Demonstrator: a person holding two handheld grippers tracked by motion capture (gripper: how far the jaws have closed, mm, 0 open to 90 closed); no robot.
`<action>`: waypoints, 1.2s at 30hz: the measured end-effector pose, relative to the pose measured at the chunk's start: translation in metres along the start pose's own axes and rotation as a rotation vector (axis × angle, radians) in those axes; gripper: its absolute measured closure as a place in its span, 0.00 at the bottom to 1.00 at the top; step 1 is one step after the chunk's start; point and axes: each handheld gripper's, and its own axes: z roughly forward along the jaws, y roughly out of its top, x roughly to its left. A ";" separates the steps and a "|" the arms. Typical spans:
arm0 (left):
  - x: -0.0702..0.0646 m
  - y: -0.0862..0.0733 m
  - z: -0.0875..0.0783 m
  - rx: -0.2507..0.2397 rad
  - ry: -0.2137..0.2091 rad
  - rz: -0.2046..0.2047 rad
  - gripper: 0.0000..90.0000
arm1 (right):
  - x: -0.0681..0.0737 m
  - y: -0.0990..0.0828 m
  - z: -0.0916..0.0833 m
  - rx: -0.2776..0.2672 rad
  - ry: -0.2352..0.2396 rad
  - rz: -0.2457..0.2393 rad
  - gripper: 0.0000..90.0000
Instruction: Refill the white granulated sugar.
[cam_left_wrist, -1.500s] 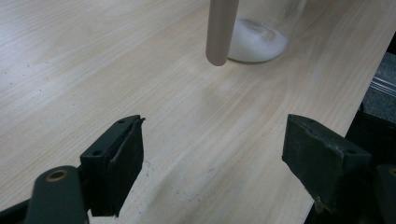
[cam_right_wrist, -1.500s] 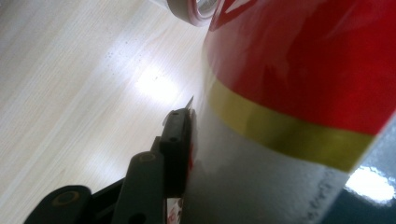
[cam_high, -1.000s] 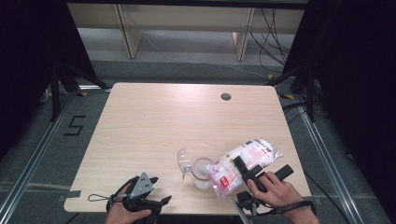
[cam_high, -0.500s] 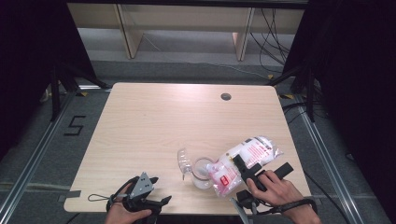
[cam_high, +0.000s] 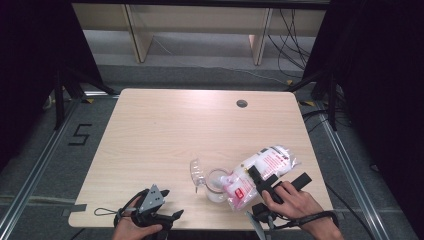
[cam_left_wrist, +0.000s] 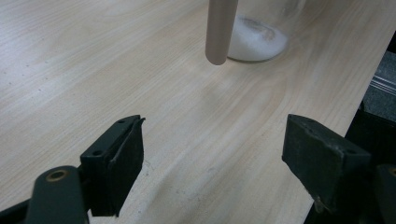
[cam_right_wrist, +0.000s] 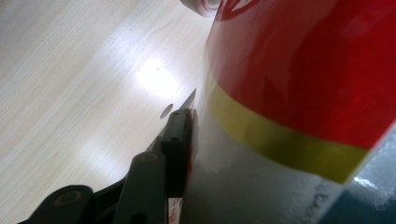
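Nothing shifted since the earlier frames: both hands and the bag as before. Left gripper (cam_high: 167, 204) at lower left of the high view, jaws wide apart, nothing between them; its own view adds bare tabletop ahead and white powder in the jar (cam_left_wrist: 258, 39) at upper right. Right gripper (cam_high: 263, 181) at lower right, clamped partway on the white bag (cam_high: 260, 172); its own view shows red and yellow print against one jaw. Bag's long axis runs lower left to upper right, mouth tipped down over the glass jar (cam_high: 217, 184). Clear lid (cam_high: 196, 173) just beside. Light wooden table (cam_high: 170, 130); grey floor, shelving beyond.
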 end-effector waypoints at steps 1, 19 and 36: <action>-0.003 -0.001 0.002 -0.018 -0.004 -0.044 0.22 | 0.000 0.000 0.000 -0.001 0.001 0.002 0.70; -0.003 -0.001 0.002 -0.017 -0.004 -0.043 0.22 | -0.004 -0.001 0.002 -0.012 0.005 -0.011 0.71; -0.002 0.000 0.001 -0.005 0.004 -0.027 0.22 | -0.002 -0.005 -0.001 0.001 0.005 -0.007 0.72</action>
